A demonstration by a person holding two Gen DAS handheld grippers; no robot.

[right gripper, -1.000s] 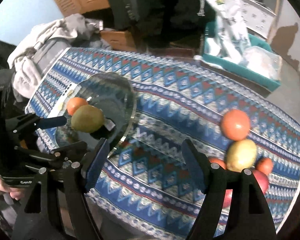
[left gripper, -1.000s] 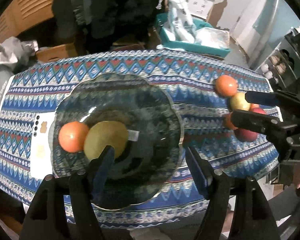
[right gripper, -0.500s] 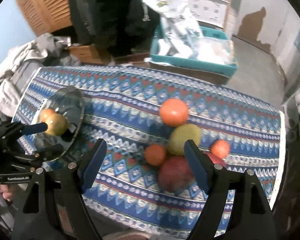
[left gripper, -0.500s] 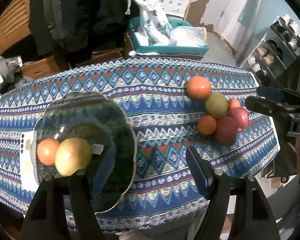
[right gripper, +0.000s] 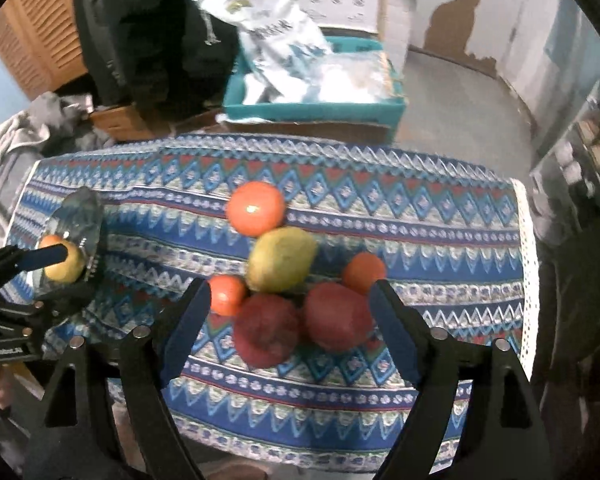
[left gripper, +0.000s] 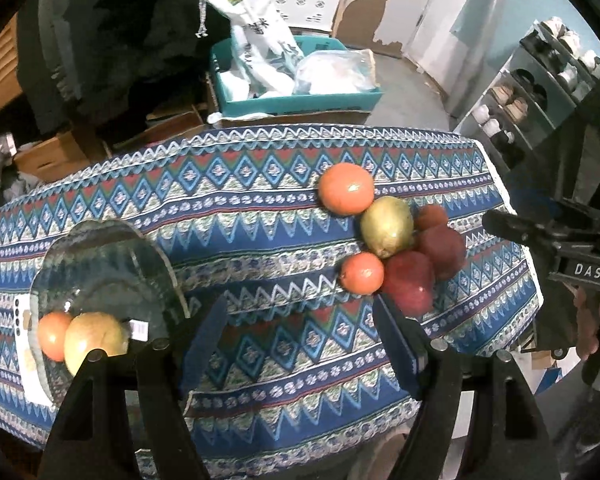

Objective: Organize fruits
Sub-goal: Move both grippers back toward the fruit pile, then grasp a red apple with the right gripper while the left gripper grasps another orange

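On the patterned tablecloth [left gripper: 260, 216], six loose fruits cluster together: a large orange [left gripper: 346, 193], a green-yellow mango [left gripper: 387, 232], two small oranges [left gripper: 362, 273] [right gripper: 364, 272] and two dark red apples [right gripper: 266, 330] [right gripper: 337, 316]. At the cloth's left end, a glass plate [left gripper: 112, 256] holds another orange [left gripper: 53, 335] touching a yellow-green fruit [left gripper: 94, 342]. Both grippers hover with jaws spread wide, holding nothing: the left gripper [left gripper: 302, 340] between plate and pile, the right gripper [right gripper: 290, 328] framing the two apples.
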